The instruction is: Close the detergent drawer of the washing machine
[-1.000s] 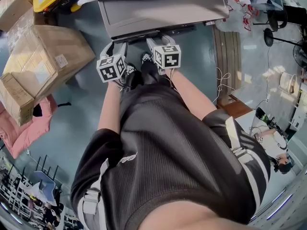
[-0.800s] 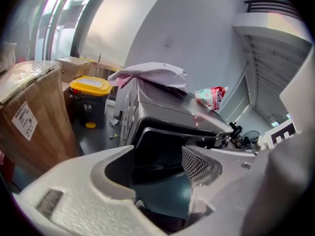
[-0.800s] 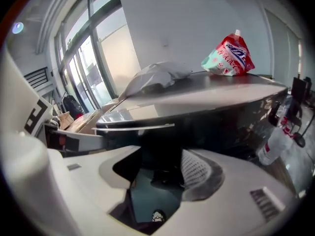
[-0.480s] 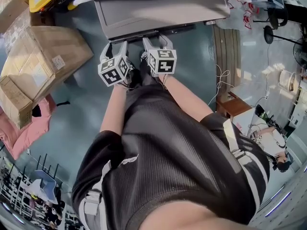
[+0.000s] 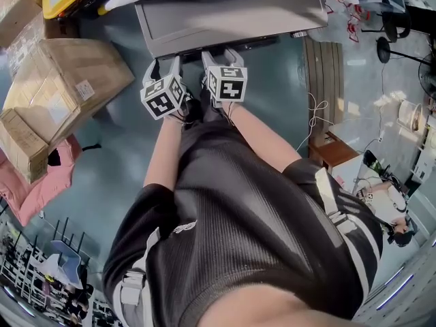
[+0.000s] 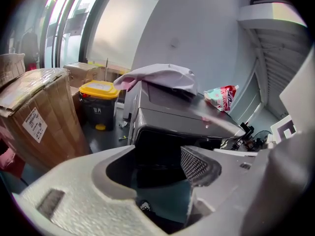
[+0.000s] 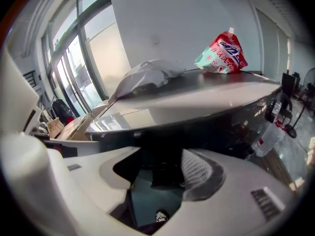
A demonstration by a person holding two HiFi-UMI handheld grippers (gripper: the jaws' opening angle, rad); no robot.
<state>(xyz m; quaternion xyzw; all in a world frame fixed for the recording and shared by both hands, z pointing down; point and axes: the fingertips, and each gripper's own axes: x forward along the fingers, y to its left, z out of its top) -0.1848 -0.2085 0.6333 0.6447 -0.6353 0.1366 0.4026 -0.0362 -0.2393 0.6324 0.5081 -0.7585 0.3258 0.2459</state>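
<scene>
The grey washing machine [image 5: 231,9] fills the top of the head view. On its lid lie a white cloth [image 6: 162,77] and a red-and-green pouch [image 7: 221,53], both well back from the front edge and out of the way. Under that edge runs a dark band [image 5: 235,44]. The detergent drawer probably sits in it, just ahead of the tools, though no view shows how far it stands out. The left tool [image 5: 163,65] and the right tool [image 5: 221,57] hang side by side, tilted down toward the band and apparently short of touching it. Both are spread wide with nothing between the jaws: the right has just been opening, while the left has opened and then eased in slightly. To close the drawer well, I judge that one tool should meet the middle of its face squarely and push straight along the slide until it sits flush. An off-centre shove would likely skew it and jam it.
</scene>
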